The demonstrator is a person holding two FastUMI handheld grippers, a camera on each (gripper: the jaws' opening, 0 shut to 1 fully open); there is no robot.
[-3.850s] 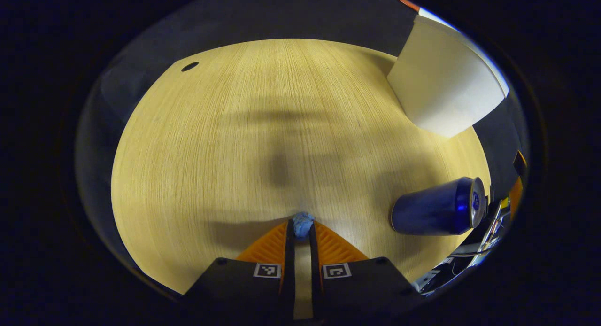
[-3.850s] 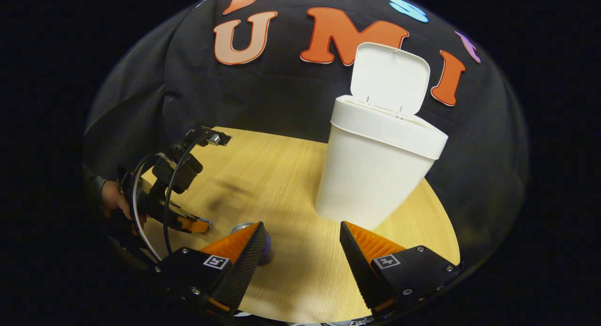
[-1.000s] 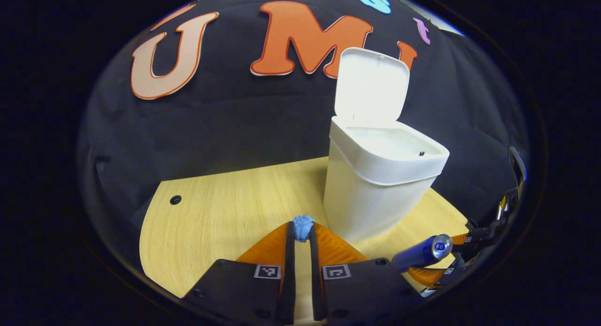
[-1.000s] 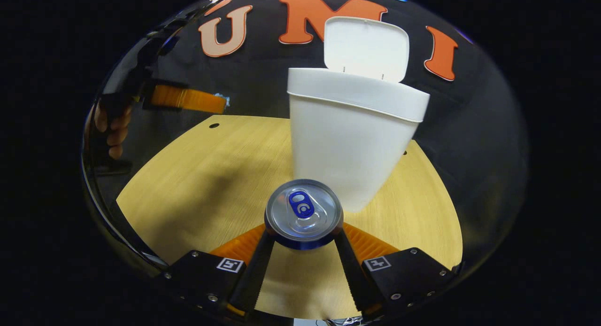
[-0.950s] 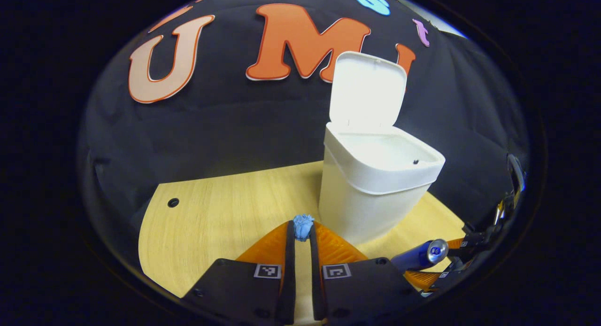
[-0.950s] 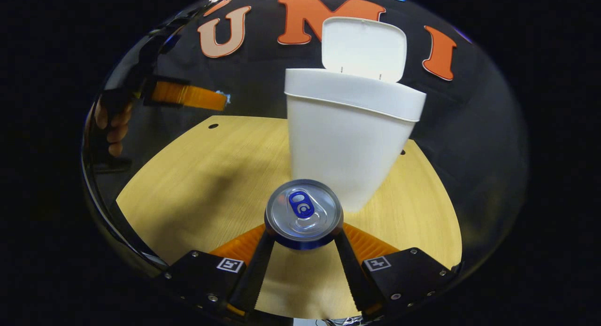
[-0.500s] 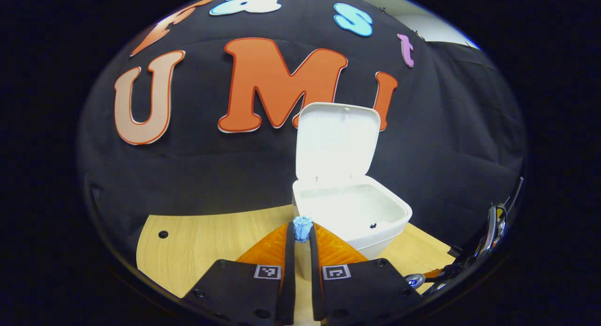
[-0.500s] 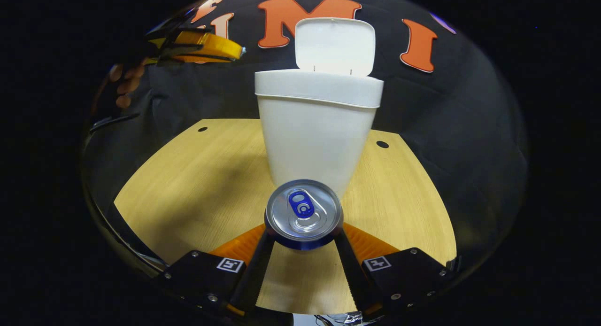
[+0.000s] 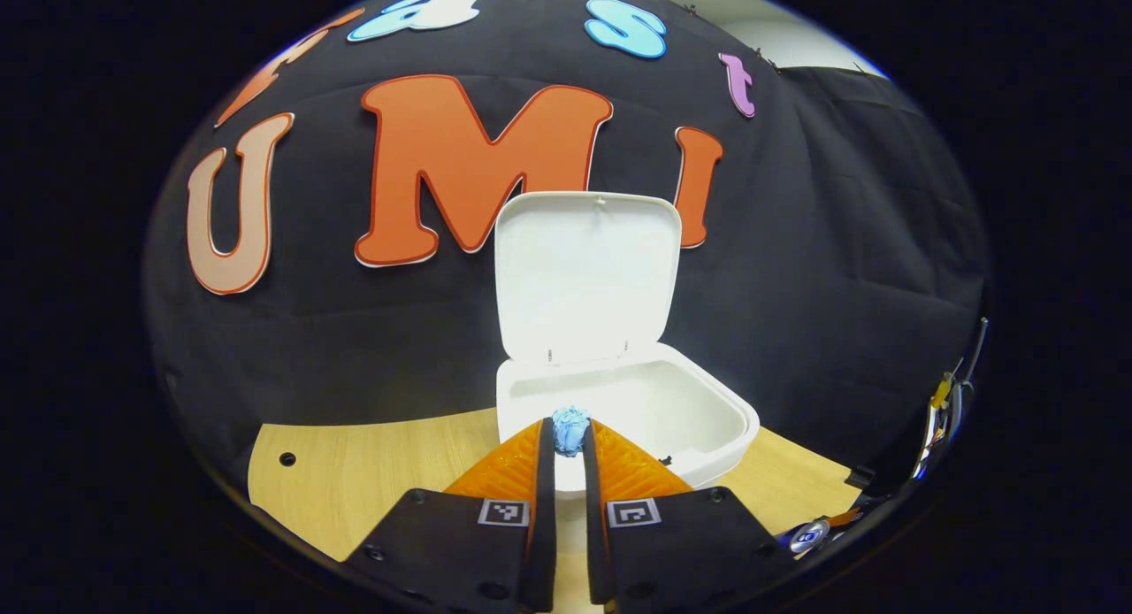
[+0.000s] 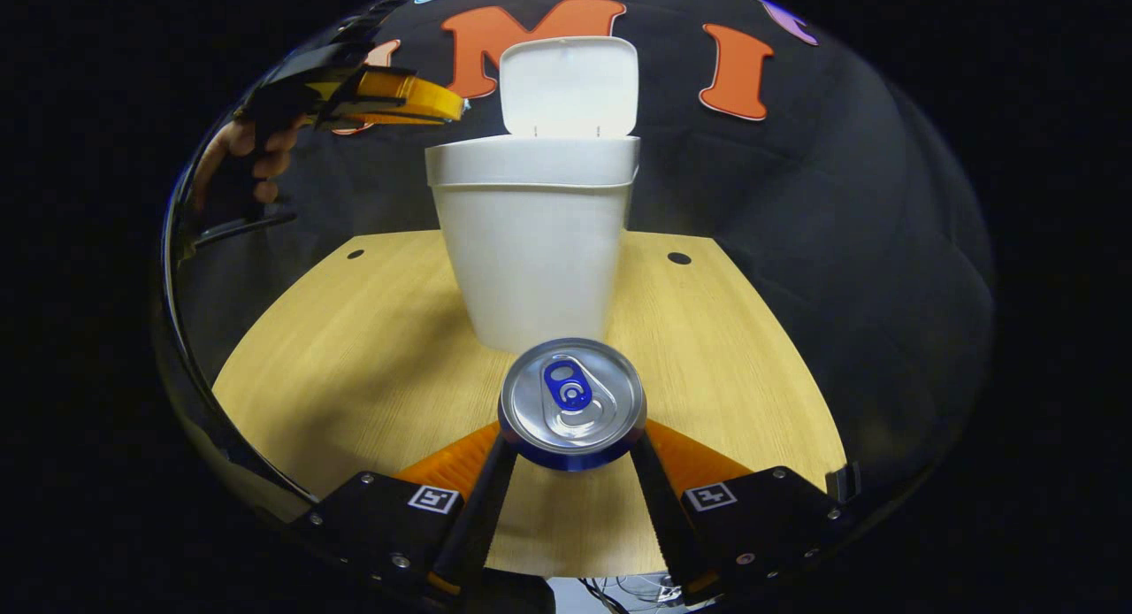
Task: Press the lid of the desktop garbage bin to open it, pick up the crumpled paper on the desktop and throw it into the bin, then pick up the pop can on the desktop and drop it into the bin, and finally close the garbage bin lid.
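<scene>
a: what's the left gripper [image 9: 569,437] got?

b: a small blue wad of crumpled paper [image 9: 570,428], pinched between its fingertips low in the middle of the left gripper view. the wad sits in front of the near rim of the white bin [image 9: 707,419], whose lid [image 9: 585,278] stands upright behind the opening.

a: and the right gripper [image 10: 572,455]?

b: clamped on the can [image 10: 572,402], both fingers against its sides, silver top facing the camera, bottom centre of the right gripper view.

a: where's the bin there?

b: upper middle, on the wooden table [image 10: 354,349], beyond the can. at the upper left a hand [image 10: 256,158] holds the left gripper [image 10: 455,110] with its tip beside the bin's rim.
</scene>
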